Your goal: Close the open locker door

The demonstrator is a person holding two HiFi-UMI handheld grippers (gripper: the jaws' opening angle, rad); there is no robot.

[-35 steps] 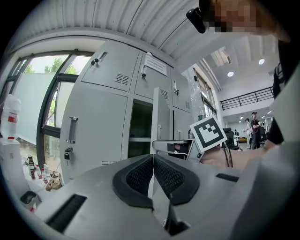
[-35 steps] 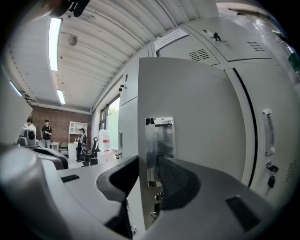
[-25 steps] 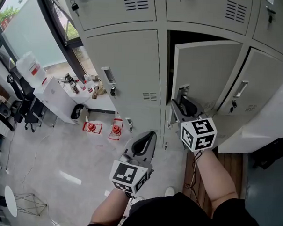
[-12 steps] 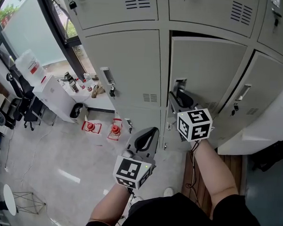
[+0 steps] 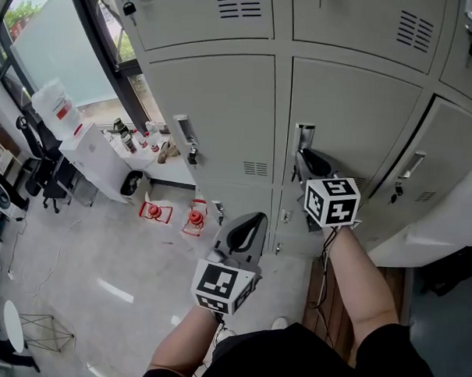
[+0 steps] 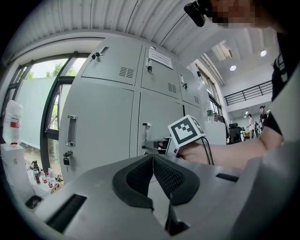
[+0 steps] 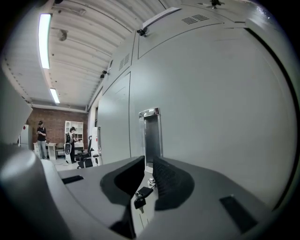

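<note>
Head view: the grey metal locker door (image 5: 356, 111) sat flush in the bank and looked closed, with the right gripper (image 5: 309, 160) at its chrome recessed handle (image 5: 305, 136). Left gripper view: the left gripper (image 6: 153, 157) had its fingers pressed together, empty. Right gripper view: fingers were narrowly apart, holding nothing. Task likely done; only latch check left.

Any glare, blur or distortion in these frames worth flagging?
Head view: sharp, evenly lit, lockers bowed toward the edges. Left gripper view: fisheye, black corners, window bright. Right gripper view: same fisheye, ceiling lamp blown out.
</note>
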